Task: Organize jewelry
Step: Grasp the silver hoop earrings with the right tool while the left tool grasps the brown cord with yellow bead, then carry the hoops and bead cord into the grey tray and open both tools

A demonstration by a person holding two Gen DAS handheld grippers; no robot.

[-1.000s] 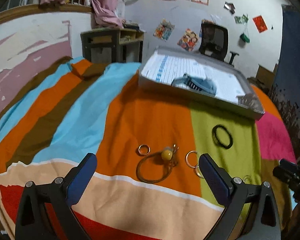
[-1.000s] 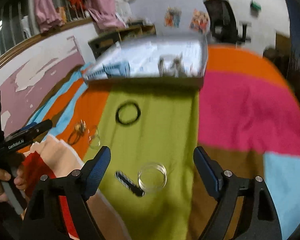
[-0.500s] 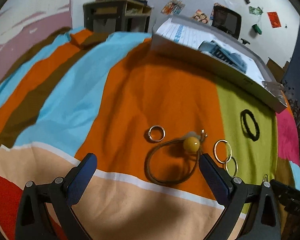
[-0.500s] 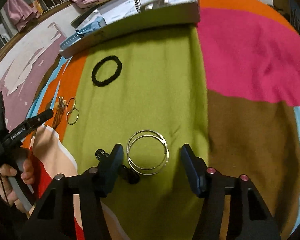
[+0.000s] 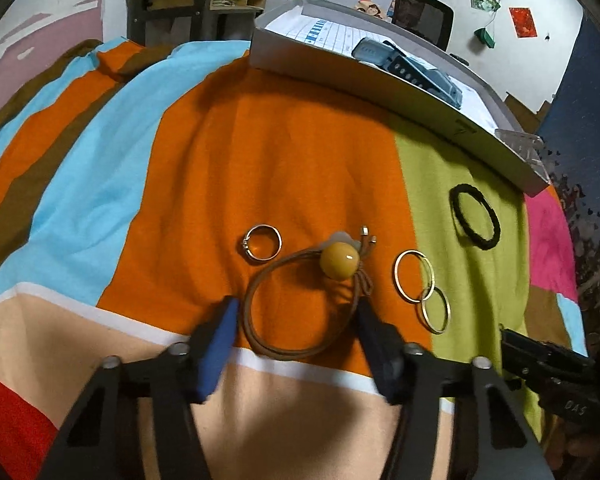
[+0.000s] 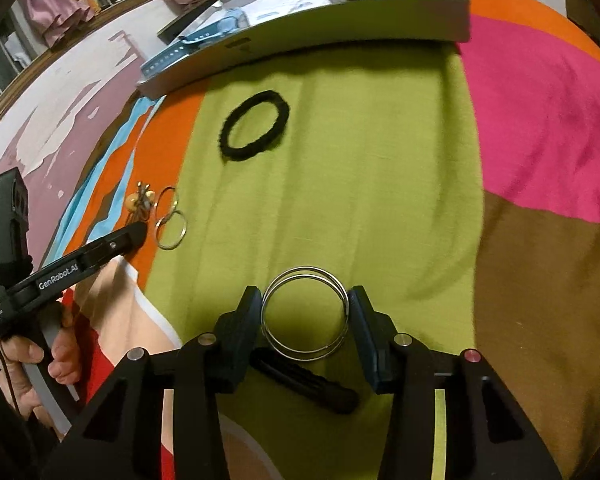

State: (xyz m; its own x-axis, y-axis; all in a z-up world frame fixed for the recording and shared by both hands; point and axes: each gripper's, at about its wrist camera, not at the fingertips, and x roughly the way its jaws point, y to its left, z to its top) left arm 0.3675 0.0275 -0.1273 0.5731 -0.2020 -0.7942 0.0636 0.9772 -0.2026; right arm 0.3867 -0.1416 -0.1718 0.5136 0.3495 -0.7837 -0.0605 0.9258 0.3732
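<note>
Currently, the brown cord loop (image 5: 300,308) with its yellow bead (image 5: 340,260) is lying on the orange stripe of the bedspread (image 5: 300,160), and my left gripper (image 5: 294,312) is straddling it: the fingers are standing apart, one on each side of the loop, close to the cord without clearly pinching it. A small ring (image 5: 263,241) is lying just beside the loop on its far left, and two thin gold hoops (image 5: 420,288) are overlapping each other to its right, at the orange-green border. A black hair tie (image 5: 476,216) is resting farther out on the green stripe.

My right gripper (image 6: 304,320) is bracketing a pair of stacked silver bangles (image 6: 304,314) on the green stripe. Its fingers are parted, both sitting at or just beside the bangles' outer edge; I cannot tell whether they are pressing yet. A black ridged hair clip (image 6: 308,384) is lying partly beneath the left finger.

Beyond the jewelry, a shallow grey box (image 5: 400,84) is sitting at the far edge of the bed. In the right wrist view, a hand (image 6: 40,364) is gripping the left gripper's handle.
</note>
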